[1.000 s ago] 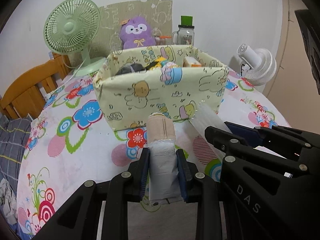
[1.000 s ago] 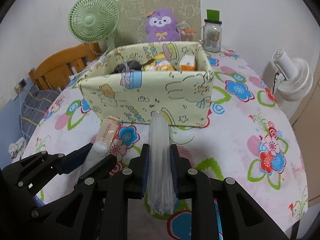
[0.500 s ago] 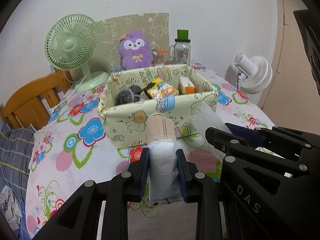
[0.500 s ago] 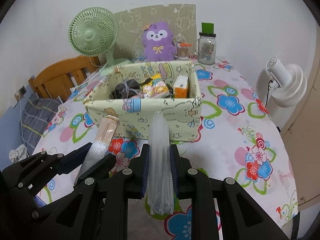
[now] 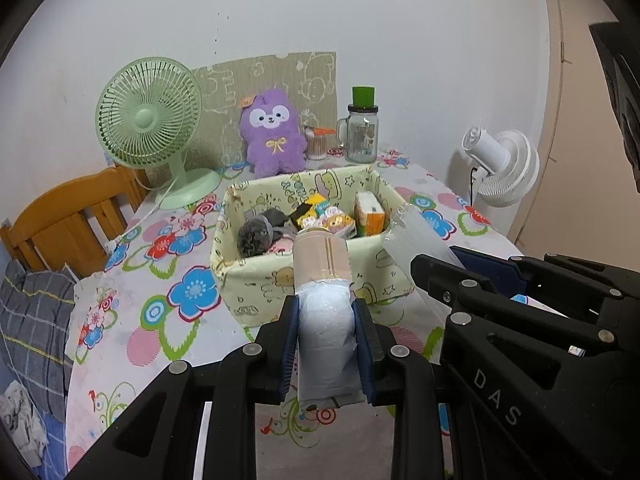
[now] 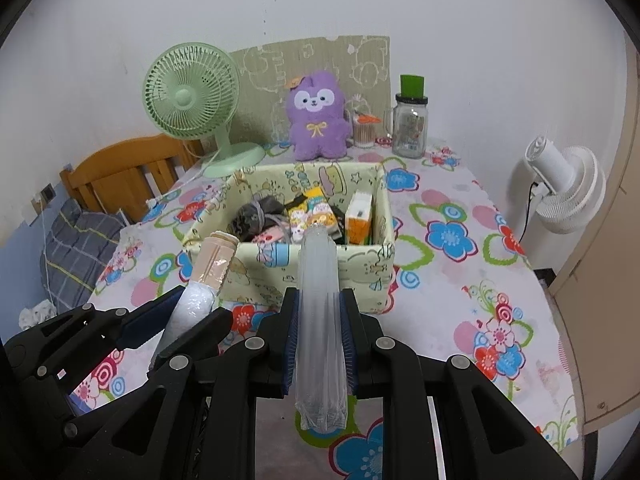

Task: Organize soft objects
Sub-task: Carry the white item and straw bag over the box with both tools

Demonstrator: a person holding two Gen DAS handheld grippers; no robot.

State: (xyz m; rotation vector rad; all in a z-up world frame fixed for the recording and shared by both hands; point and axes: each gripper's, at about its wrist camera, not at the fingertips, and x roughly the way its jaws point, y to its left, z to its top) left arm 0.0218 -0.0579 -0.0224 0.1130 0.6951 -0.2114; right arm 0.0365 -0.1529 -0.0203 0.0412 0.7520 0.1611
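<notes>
Rising since before: you've lifted both grippers; the fabric box (image 5: 304, 240) now shows its contents from above.
Left gripper (image 5: 326, 344): clamped on your white roll with a beige end (image 5: 322, 300), pointing at 12 o'clock.
Right gripper (image 6: 319, 344): clamped on the clear plastic roll (image 6: 319, 312).
Right view only: the left gripper at 9 o'clock.
Box: 12 o'clock on the floral tablecloth (image 6: 460, 280).

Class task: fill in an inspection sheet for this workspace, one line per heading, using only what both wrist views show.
Surface: table under a floral cloth.
Job's things: fabric bin holding small packs; white roll; clear sleeve.
Clutter: purple plush, glass jar, green fan.
Grippers: left claw shut on the white roll; right claw shut on the clear sleeve.
Cables: fan cord.
Surroundings: wooden chair, white fan.
</notes>
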